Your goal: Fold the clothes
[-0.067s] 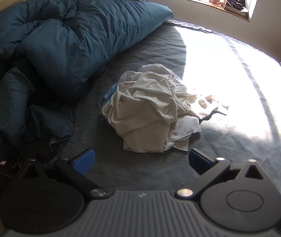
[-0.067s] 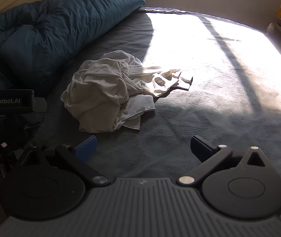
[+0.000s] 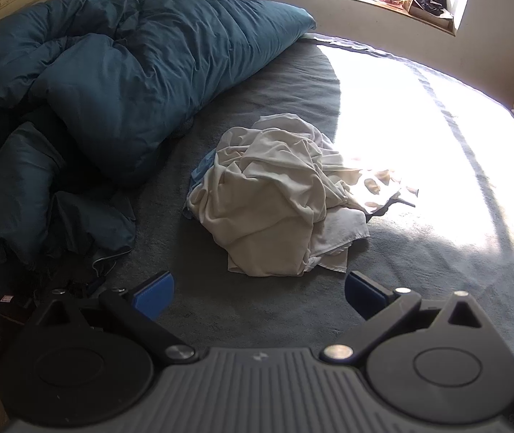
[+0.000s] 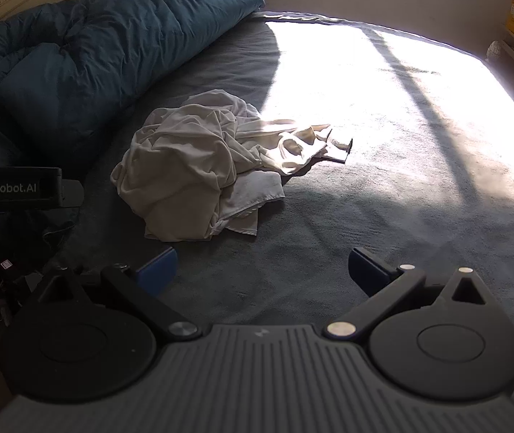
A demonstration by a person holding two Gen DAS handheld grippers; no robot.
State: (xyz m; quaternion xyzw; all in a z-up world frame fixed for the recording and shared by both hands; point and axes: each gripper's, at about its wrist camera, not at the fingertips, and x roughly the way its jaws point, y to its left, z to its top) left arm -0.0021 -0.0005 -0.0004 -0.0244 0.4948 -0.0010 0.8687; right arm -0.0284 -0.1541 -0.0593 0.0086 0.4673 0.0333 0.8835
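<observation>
Grey bed (image 3: 257,306), crumpled cream clothes (image 3: 278,198), both hand-held grippers agape

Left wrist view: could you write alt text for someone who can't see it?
A crumpled pile of cream clothes lies on a grey bed, partly in bright window sunlight. The left gripper, jaws open and empty, is in the foreground short of the pile, and a rumpled teal duvet lies to the left.

From my right gripper (image 4: 262,270), jaws spread wide and empty, I see a crumpled pile of pale clothes (image 4: 199,169) on the grey bed (image 4: 383,198), beside a bunched blue duvet (image 4: 87,61). Sunlight covers the bed's far side.
</observation>
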